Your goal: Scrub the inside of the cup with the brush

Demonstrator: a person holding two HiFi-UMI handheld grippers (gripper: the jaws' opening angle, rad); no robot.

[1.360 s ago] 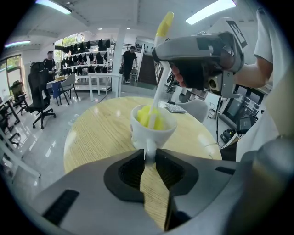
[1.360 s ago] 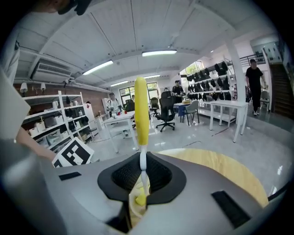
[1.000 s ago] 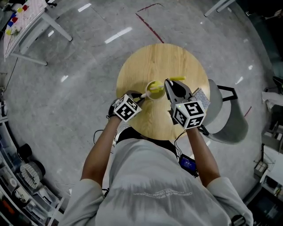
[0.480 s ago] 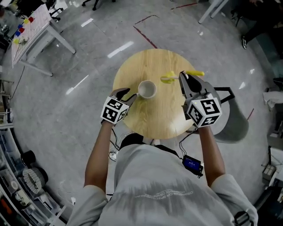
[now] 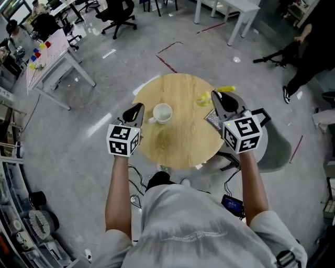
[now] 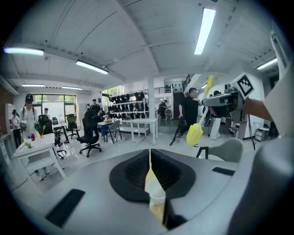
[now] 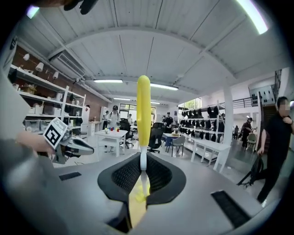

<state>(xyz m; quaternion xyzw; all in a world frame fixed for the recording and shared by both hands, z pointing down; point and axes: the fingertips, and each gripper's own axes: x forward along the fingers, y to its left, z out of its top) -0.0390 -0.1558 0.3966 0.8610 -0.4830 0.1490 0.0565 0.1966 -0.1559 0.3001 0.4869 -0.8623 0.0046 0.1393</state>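
A white cup (image 5: 162, 113) stands upright on the round wooden table (image 5: 183, 141), left of its middle. My left gripper (image 5: 134, 111) hovers just left of the cup and clear of it; its jaws are closing, nearly together, with nothing between them (image 6: 150, 153). My right gripper (image 5: 221, 100) is over the table's right edge, shut on the brush's white shaft (image 7: 143, 161). The brush's yellow handle (image 7: 143, 110) sticks up past the jaws. Its yellow head (image 5: 203, 99) hangs over the table, well right of the cup.
A grey chair (image 5: 272, 152) stands against the table's right side. White desks (image 5: 52, 52) and office chairs (image 5: 119, 13) fill the far left, and shelving (image 5: 21, 220) lines the left wall. A person (image 5: 309, 57) stands at the far right.
The brush has come out of the cup and moved right with my right gripper. My left gripper let go of the cup and drew back to the left.
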